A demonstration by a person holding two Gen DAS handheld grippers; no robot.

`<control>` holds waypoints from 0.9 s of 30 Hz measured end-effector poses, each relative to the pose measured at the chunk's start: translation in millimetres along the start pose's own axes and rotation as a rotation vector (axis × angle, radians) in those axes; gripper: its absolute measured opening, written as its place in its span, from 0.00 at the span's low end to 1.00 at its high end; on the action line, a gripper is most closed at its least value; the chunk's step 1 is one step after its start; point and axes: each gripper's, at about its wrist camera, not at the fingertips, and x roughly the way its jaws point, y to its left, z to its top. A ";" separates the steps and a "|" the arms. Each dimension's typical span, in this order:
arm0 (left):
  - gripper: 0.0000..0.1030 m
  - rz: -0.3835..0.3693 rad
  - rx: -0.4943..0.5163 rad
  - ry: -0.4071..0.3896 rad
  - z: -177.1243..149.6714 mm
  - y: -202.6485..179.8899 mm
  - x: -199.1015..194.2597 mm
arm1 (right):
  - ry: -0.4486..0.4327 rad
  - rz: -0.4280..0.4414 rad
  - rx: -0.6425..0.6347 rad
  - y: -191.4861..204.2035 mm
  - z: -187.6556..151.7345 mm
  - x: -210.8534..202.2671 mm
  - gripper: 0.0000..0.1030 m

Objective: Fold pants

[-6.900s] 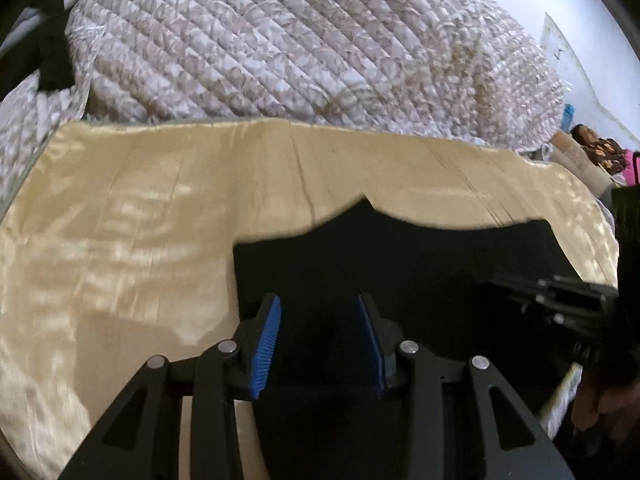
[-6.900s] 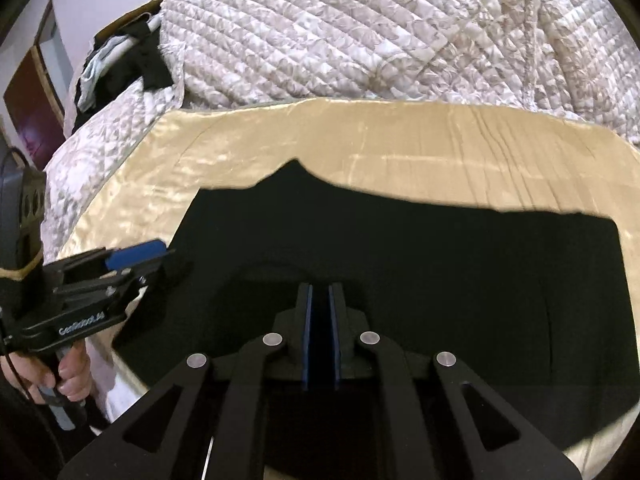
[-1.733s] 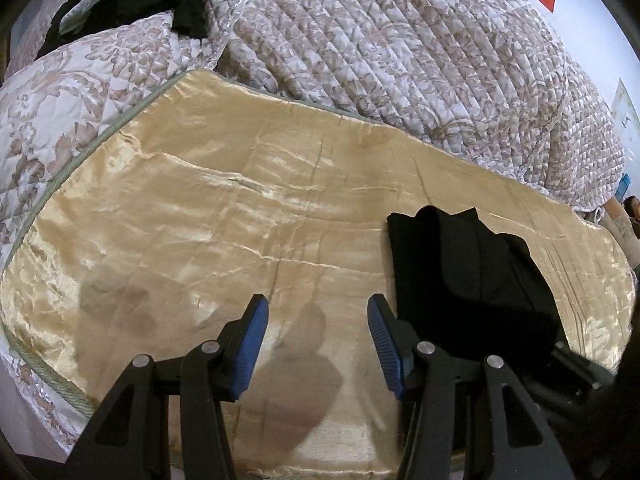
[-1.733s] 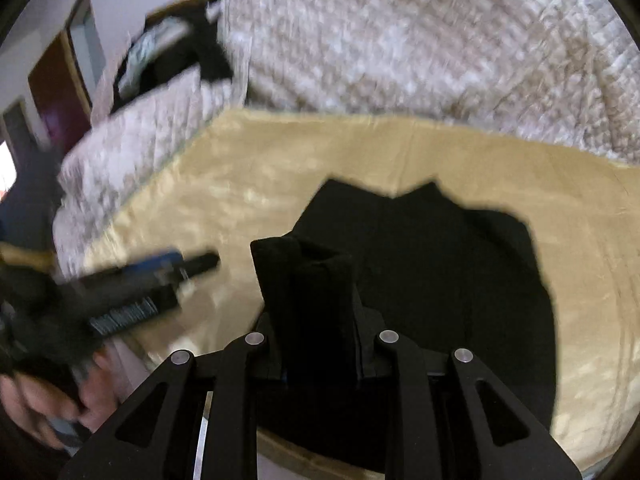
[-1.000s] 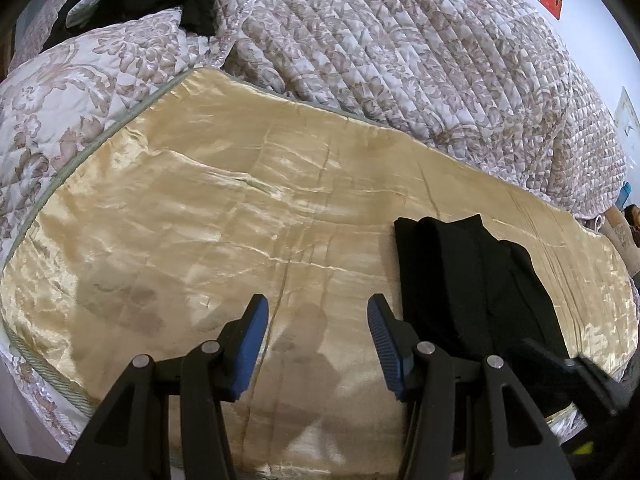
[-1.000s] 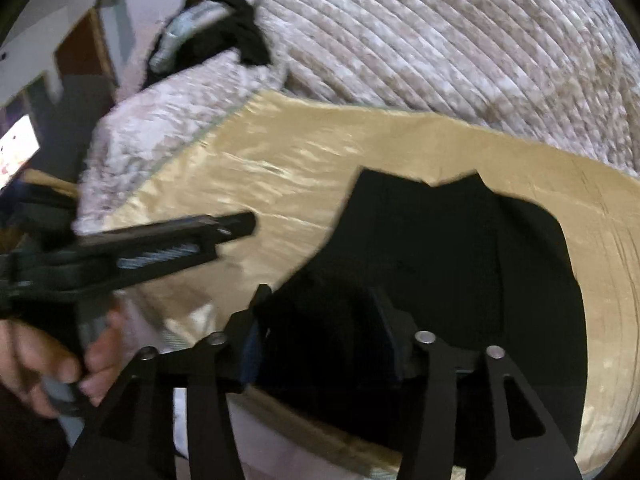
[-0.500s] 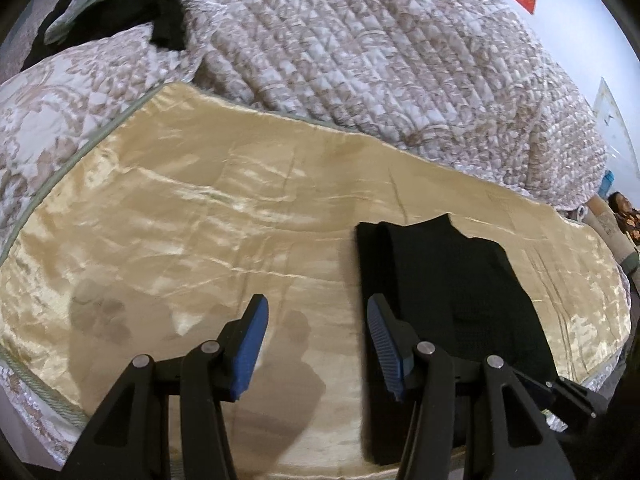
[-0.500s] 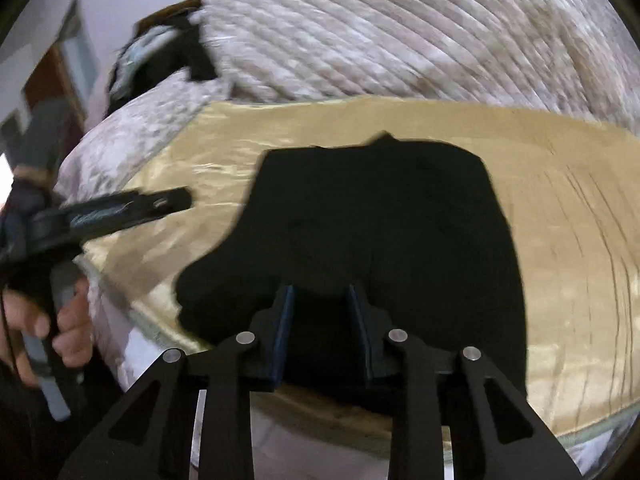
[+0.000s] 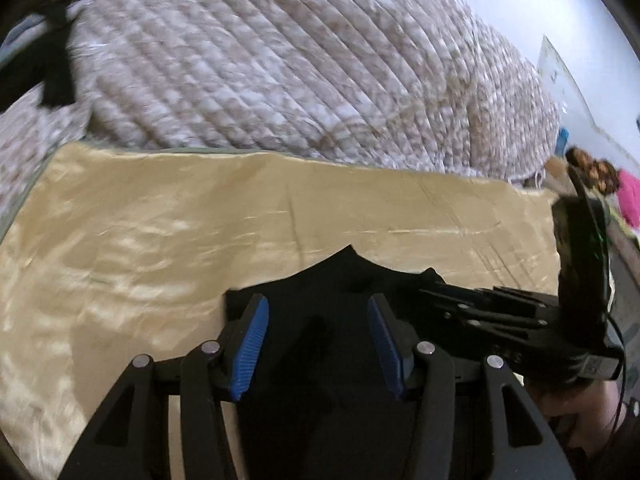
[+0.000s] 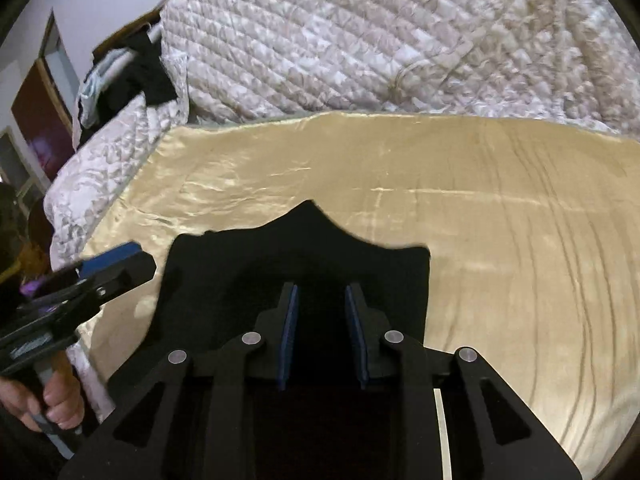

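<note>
The black pants (image 10: pixel 296 256) lie folded into a compact pile on the gold satin sheet (image 10: pixel 500 216), near its front edge. They also show in the left wrist view (image 9: pixel 344 280). My left gripper (image 9: pixel 316 320) is open, hovering just over the pile's left part, and shows at the left of the right wrist view (image 10: pixel 116 268). My right gripper (image 10: pixel 322 304) is open with nothing between the pads, low over the pile's near side. It reaches in from the right in the left wrist view (image 9: pixel 436 284).
A bulky quilted white-and-beige comforter (image 9: pixel 288 80) is heaped behind the sheet. Dark and light clothes (image 10: pixel 128 76) lie on the quilt at the far left. A person in pink (image 9: pixel 628 196) sits off the bed's right end.
My right gripper has let go of the folded pants and opened. My left gripper has swung right, from over the bare sheet to over the pile.
</note>
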 end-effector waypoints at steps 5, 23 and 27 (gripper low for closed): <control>0.53 0.049 0.013 0.068 -13.6 5.4 31.6 | 0.029 -0.013 0.116 -37.8 6.2 23.4 0.19; 0.53 0.095 0.013 0.019 -31.5 11.1 3.5 | -0.120 -0.009 0.159 -33.7 -10.4 -22.3 0.20; 0.53 0.118 0.025 0.020 -43.2 9.1 -6.6 | -0.124 -0.010 0.033 -4.0 -29.6 -39.5 0.20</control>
